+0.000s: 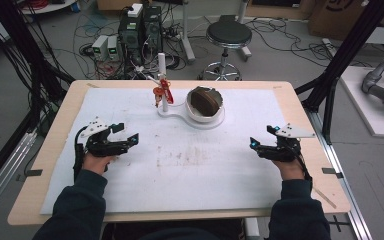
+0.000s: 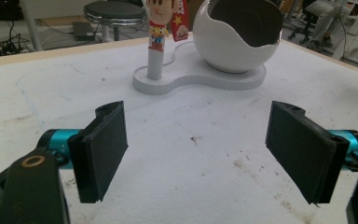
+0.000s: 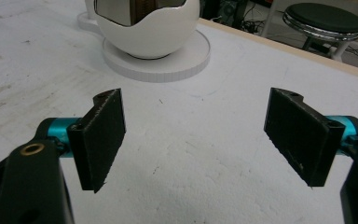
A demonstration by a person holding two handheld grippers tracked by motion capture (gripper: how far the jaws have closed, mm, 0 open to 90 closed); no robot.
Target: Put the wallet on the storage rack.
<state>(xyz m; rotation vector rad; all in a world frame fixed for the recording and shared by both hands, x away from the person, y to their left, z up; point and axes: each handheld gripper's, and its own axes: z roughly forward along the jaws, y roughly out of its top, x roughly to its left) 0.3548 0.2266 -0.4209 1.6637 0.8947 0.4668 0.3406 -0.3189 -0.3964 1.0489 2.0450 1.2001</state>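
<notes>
A white stand [image 1: 180,113] lies at the far middle of the white mat. Its thin post [image 1: 162,80] carries a small figure keychain with a red tag [image 1: 166,90]; the same figure [image 2: 157,25] hangs on the post in the left gripper view. Beside the post sits a white cracked-egg bowl [image 1: 206,102] with a dark brown inside [image 2: 242,35] [image 3: 144,23]. My left gripper [image 1: 126,132] rests low at the mat's left, open, nothing between its jaws [image 2: 196,149]. My right gripper [image 1: 262,136] rests at the right, open and empty too [image 3: 193,140].
The white mat [image 1: 180,165] covers most of the wooden table [image 1: 45,165] and is stained near its middle. Behind the table are a black stool [image 1: 228,35], computer boxes [image 1: 140,30] and loose cables on the floor. Black frame posts [image 1: 337,65] stand at both sides.
</notes>
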